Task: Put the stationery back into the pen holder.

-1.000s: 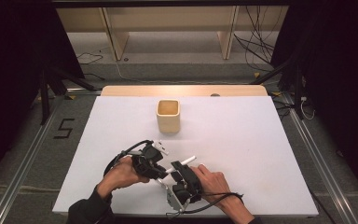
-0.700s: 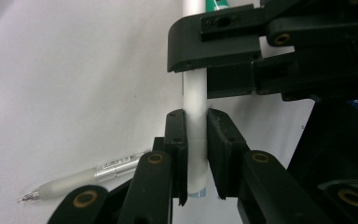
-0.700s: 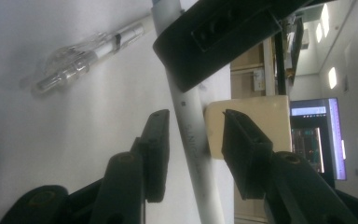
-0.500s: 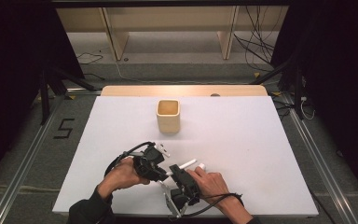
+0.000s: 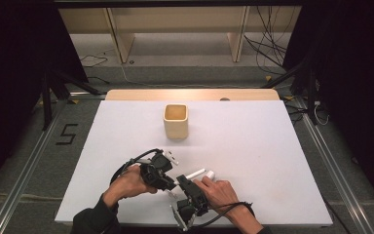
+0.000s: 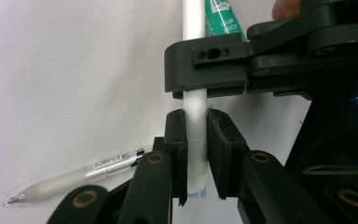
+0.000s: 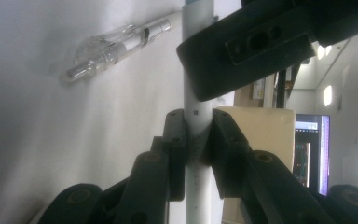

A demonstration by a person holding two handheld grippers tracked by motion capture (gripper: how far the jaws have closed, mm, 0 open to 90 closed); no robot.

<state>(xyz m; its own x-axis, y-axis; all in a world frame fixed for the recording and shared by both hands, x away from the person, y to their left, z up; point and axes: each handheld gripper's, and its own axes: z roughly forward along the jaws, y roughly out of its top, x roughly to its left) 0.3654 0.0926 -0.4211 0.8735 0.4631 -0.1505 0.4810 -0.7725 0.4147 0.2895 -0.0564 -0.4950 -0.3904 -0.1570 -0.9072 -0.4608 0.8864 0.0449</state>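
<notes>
While the left gripper (image 5: 168,181) clamps a white tube (image 6: 195,116) low in the frame's centre, the right gripper (image 5: 185,184) has just been closing its jaws on that tube; both now grip it, likely readying a pull-apart.

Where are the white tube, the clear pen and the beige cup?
white tube (image 6: 195,116), left gripper view, its middle.
clear pen (image 6: 74,178), left gripper view, its barrel.
beige cup (image 5: 176,126), high view, front wall.
</notes>
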